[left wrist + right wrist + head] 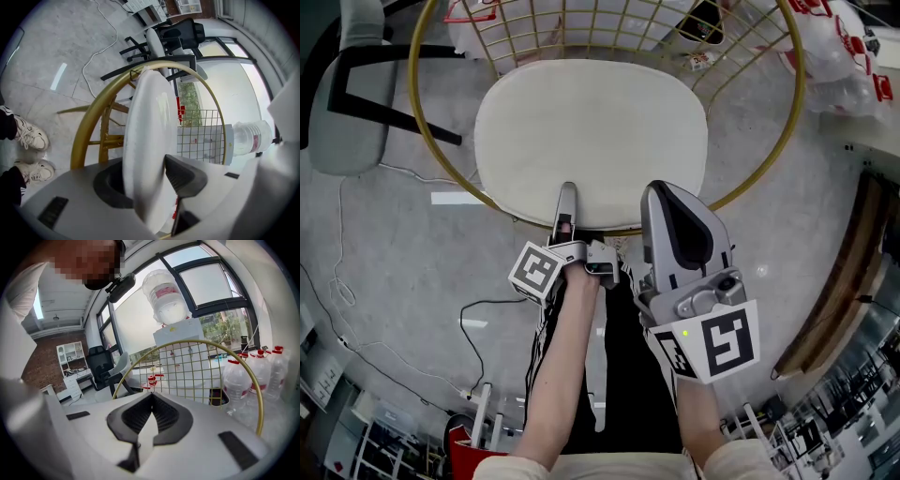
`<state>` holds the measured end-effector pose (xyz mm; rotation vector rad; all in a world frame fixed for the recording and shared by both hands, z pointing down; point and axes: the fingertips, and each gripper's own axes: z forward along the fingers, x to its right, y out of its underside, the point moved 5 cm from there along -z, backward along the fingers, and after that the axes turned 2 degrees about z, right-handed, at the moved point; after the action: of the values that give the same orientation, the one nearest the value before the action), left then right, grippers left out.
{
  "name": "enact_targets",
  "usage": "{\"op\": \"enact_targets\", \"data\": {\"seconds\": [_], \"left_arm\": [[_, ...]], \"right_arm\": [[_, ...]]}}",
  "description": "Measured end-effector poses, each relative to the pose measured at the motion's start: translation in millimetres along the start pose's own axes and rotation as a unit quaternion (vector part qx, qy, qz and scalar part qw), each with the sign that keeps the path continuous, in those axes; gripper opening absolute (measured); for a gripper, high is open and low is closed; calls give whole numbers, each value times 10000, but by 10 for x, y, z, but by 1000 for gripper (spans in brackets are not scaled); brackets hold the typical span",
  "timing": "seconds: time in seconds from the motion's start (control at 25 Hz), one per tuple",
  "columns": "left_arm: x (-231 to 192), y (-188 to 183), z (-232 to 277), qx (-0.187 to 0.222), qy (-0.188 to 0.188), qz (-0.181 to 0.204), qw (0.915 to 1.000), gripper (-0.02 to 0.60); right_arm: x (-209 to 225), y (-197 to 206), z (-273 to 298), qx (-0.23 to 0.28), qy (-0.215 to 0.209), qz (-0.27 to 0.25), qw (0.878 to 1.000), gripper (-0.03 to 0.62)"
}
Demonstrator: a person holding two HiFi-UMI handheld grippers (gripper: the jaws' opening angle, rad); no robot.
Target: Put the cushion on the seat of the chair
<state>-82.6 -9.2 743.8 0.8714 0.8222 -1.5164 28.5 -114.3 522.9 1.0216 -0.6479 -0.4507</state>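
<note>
The cream cushion (591, 141) lies flat on the seat of the gold wire chair (417, 84). My left gripper (566, 208) is at the cushion's near edge. In the left gripper view the cushion's edge (145, 136) stands between the spread jaws of the left gripper (145, 185), with the dark right pad (185, 176) beside it and not squeezing it. My right gripper (668, 211) hovers over the seat's near rim. In the right gripper view the tips of the right gripper (150, 397) meet, with nothing between them.
A grey office chair (352, 84) stands at the far left and a cable (356, 281) trails over the floor. Water bottles (853, 56) stand behind the chair at the right. A wooden bench (844, 281) runs along the right. My shoes (30, 136) are below the seat.
</note>
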Motion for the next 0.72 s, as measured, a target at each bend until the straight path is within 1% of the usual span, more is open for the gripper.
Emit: {"op": "enact_targets", "data": {"seconds": [0.4,0.72], "left_arm": [[-74,29,-236,-4,-191,62,9998,195],[-153,59,-457,-134,-346,197,9991,198]], "right_arm": [[-39,74,-60,-74,21,55,10000,17],[-86,125,-44,-138,-18,136,9998,17]]}}
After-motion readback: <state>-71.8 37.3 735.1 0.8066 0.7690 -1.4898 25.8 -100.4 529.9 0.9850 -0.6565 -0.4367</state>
